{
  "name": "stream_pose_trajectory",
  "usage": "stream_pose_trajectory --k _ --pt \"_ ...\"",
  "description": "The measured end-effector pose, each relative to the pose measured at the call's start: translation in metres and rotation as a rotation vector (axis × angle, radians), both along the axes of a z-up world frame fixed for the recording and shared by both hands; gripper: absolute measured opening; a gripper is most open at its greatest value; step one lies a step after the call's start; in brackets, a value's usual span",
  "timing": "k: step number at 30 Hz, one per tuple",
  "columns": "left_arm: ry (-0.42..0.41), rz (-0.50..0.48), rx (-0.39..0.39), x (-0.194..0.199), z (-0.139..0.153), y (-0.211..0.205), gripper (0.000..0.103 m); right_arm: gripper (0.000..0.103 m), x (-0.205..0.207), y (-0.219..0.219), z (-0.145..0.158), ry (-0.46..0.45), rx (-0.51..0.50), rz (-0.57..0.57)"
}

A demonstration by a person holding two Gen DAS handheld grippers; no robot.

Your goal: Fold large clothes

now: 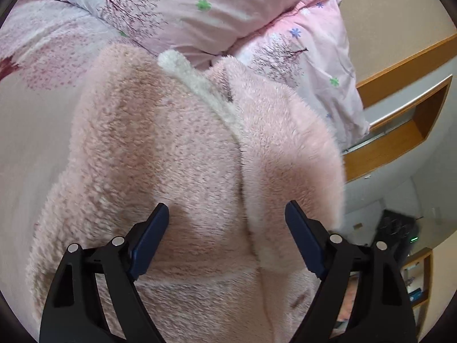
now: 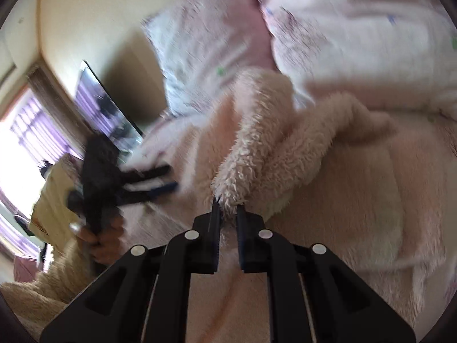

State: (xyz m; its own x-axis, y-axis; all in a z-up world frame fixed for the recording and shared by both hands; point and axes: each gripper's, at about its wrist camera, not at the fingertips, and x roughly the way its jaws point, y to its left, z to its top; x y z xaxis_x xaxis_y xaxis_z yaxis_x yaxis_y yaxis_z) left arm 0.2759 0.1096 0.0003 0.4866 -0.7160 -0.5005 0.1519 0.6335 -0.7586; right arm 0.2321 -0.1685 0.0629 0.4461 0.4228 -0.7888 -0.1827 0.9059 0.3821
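Observation:
A large fluffy pink garment [image 1: 177, 154] with a white fleece trim [image 1: 200, 85] lies spread on the bed. My left gripper [image 1: 227, 217] is open just above it, with nothing between its blue pads. In the right wrist view my right gripper [image 2: 228, 208] is shut on a bunched fold of the garment's fleece edge [image 2: 245, 154] and holds it raised off the rest of the garment [image 2: 371, 185]. The left gripper [image 2: 148, 183], held by a hand, shows blurred at the left of that view.
Pink floral pillows [image 1: 200, 8] and bedding [image 2: 357, 28] lie beyond the garment. A wooden headboard shelf [image 1: 405, 120] is at the right in the left wrist view. A bright window [image 2: 25, 148] and a dark screen [image 2: 105, 108] are at the left in the right wrist view.

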Motion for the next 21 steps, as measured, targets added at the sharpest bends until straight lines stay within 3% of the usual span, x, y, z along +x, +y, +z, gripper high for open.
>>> stream_pose_trajectory --k 2,5,6,8,9,13,18,21 --pt "0.003 -0.011 -0.001 0.008 0.006 -0.005 0.083 0.011 -0.001 -0.003 -0.019 0.062 -0.057 -0.022" --pt "0.005 -0.022 0.011 0.019 0.015 -0.013 0.083 0.017 0.000 -0.018 -0.019 0.088 0.029 -0.051" --pt "0.013 -0.026 0.001 0.025 0.017 -0.018 0.083 0.026 0.000 -0.024 -0.013 0.079 0.059 -0.068" --pt "0.021 -0.028 -0.010 0.032 0.018 -0.025 0.081 0.058 -0.002 -0.035 0.000 0.042 0.101 -0.088" --pt "0.028 -0.025 -0.019 0.039 0.019 -0.029 0.081 0.060 -0.003 -0.042 0.007 0.016 0.136 -0.104" --pt "0.053 -0.006 -0.053 0.058 0.020 -0.037 0.079 0.061 0.004 -0.079 0.016 -0.027 0.281 -0.236" --pt "0.078 0.032 -0.059 0.080 0.019 -0.042 0.072 0.061 0.025 -0.093 -0.018 0.107 0.357 -0.307" --pt "0.104 0.046 -0.065 0.092 0.015 -0.047 0.058 0.060 0.032 -0.085 -0.037 0.166 0.375 -0.288"
